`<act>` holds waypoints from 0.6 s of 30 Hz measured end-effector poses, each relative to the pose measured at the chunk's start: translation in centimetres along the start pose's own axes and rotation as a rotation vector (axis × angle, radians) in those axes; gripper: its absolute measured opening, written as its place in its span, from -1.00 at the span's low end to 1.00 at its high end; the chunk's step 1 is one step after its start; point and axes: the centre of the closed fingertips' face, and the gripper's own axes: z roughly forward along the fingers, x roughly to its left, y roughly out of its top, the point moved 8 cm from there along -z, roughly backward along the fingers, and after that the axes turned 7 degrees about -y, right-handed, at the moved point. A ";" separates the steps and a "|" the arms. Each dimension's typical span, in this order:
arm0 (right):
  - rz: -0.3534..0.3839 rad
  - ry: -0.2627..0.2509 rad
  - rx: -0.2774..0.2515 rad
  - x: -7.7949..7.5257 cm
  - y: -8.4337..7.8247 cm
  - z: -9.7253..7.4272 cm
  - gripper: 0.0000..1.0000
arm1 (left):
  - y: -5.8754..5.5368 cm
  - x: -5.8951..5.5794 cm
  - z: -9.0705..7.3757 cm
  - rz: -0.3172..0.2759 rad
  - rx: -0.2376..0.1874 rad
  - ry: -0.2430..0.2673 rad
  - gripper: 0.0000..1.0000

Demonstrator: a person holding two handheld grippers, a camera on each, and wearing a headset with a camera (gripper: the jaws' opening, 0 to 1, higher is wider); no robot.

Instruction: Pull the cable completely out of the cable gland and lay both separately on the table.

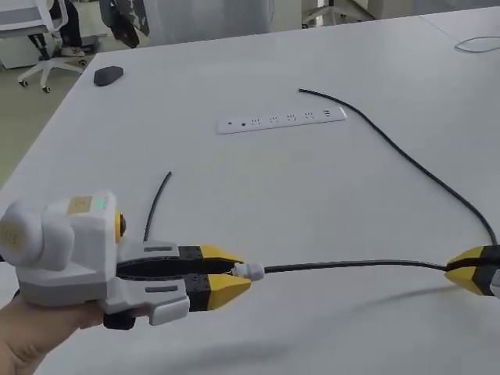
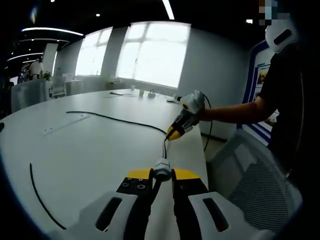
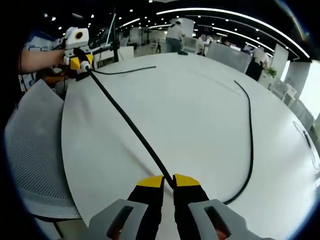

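There are two grippers, one white cable gland (image 1: pixel 251 271) and one long black cable (image 1: pixel 351 266). There is one white power strip (image 1: pixel 281 120) too, lying flat farther back on the table (image 1: pixel 273 195).

The cable goes into the gland and runs straight from left to right across the head view, held up off the table between the two grippers. Past the right gripper (image 1: pixel 462 269) it bends back and lies on the table in a long curve. Its end is near the power strip. A short black bit lies on the table behind the left gripper (image 1: pixel 238 273) — I cannot tell if it is part of the same cable.

The left gripper's jaws are almost together and pinch the gland, which sticks out from the yellow tips and points at the right gripper. The right gripper's jaws are closed tight on the cable — it comes out right between the tips.
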 end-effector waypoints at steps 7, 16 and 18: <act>0.021 0.043 0.002 0.8 2.3 -0.8 -0.74 | 0.2 0.1 -0.5 0.011 -0.009 0.018 -0.70; -0.047 0.293 -0.284 7.2 11.9 -2.1 -0.78 | 0.9 -0.1 0.0 0.039 0.004 0.018 -0.70; -0.122 0.338 -0.286 9.1 13.2 -1.7 -0.71 | 1.0 -0.1 0.0 0.044 0.000 0.016 -0.70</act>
